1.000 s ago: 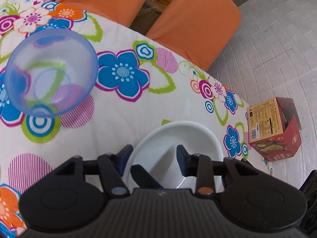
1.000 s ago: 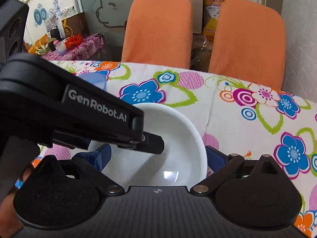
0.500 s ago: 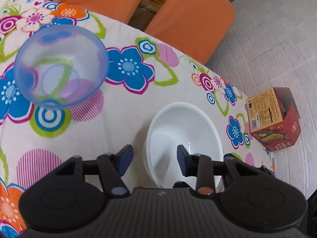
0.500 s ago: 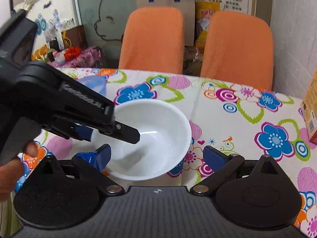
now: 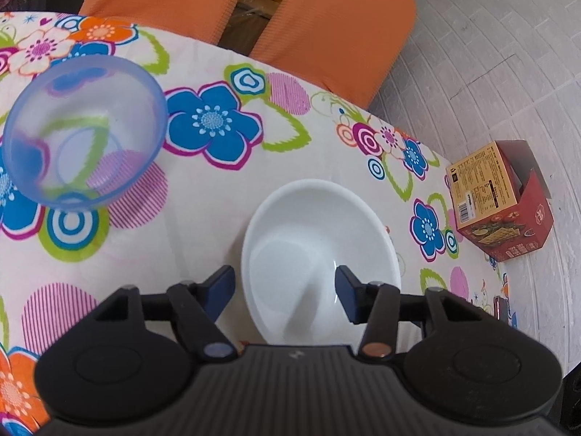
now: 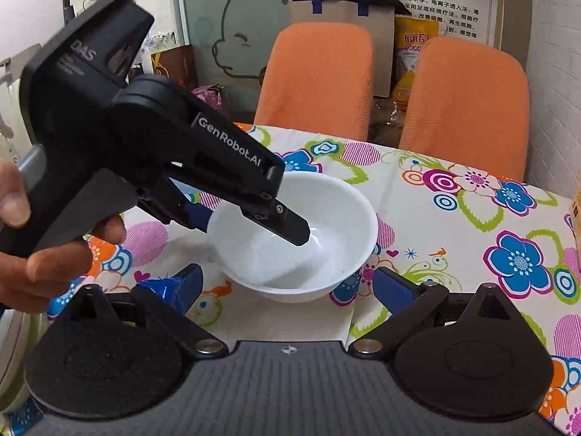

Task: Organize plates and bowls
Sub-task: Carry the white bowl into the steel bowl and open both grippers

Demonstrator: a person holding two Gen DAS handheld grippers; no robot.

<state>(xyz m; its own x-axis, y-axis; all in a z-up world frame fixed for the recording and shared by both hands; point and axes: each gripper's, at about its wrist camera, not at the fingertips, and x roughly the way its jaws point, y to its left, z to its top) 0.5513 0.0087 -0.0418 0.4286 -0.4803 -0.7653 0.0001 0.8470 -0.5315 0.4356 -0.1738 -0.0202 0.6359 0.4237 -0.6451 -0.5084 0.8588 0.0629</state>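
A white bowl [image 5: 319,247] [image 6: 326,214] stands upright on the flowered tablecloth [image 5: 225,196]. My left gripper [image 5: 285,290] [image 6: 250,225] is open and straddles the bowl's left rim, one finger inside the bowl and the other outside, with a gap on both sides. A hand [image 6: 54,261] holds it. My right gripper [image 6: 283,289] is open just short of the bowl, nothing between its fingers. A translucent blue bowl [image 5: 83,130] sits upright on the cloth to the far left, apart from the white one.
Two orange chairs [image 6: 316,80] [image 6: 464,105] stand behind the table's far edge. A red and yellow carton [image 5: 501,200] sits beyond the table's right edge, by the white brick wall [image 5: 490,54]. Clutter and bags fill the back of the room.
My right gripper has drawn back from the white bowl, which now sits ahead of its fingers instead of between them. The left gripper stays open astride the bowl's rim.
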